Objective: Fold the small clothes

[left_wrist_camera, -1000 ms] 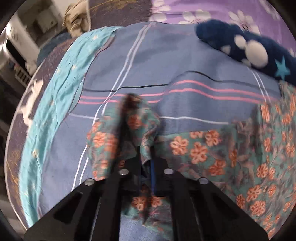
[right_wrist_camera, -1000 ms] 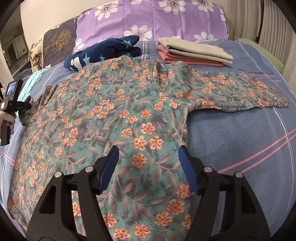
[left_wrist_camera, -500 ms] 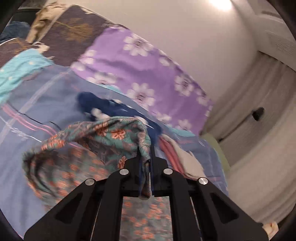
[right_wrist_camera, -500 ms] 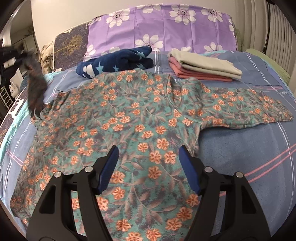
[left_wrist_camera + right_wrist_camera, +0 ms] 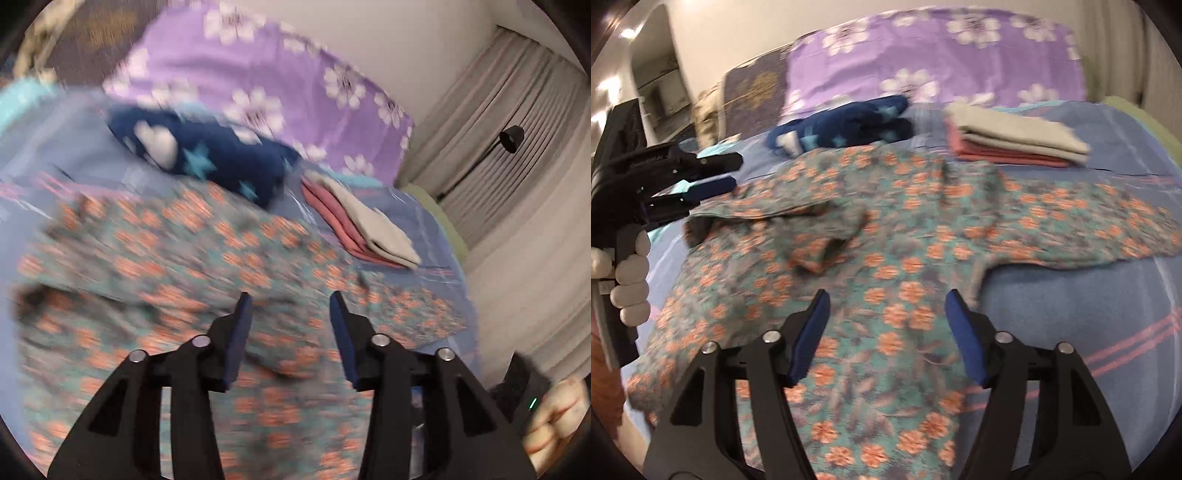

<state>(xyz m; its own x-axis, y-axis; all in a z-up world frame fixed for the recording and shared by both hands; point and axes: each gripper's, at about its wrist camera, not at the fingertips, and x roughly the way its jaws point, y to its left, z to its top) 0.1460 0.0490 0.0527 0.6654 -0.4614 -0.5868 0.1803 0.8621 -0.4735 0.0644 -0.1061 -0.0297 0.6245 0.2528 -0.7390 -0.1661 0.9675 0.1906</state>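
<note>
A teal shirt with orange flowers (image 5: 908, 266) lies spread on the blue striped bed sheet (image 5: 1071, 306). Its left sleeve (image 5: 812, 221) is folded in over the body; the right sleeve (image 5: 1108, 229) lies stretched out to the right. It also shows, blurred, in the left wrist view (image 5: 207, 266). My left gripper (image 5: 290, 306) is open and empty above the shirt; it also shows at the left in the right wrist view (image 5: 729, 171). My right gripper (image 5: 886, 306) is open and empty over the shirt's lower body.
A navy garment with stars (image 5: 846, 125) and a folded stack of grey and pink clothes (image 5: 1012, 144) lie behind the shirt. A purple flowered pillow (image 5: 934, 59) stands at the bed's head. Curtains (image 5: 517, 177) hang at the right.
My left gripper carried the left sleeve up and over the shirt's body, then opened and let it go. My right gripper stayed open and shifted a little.
</note>
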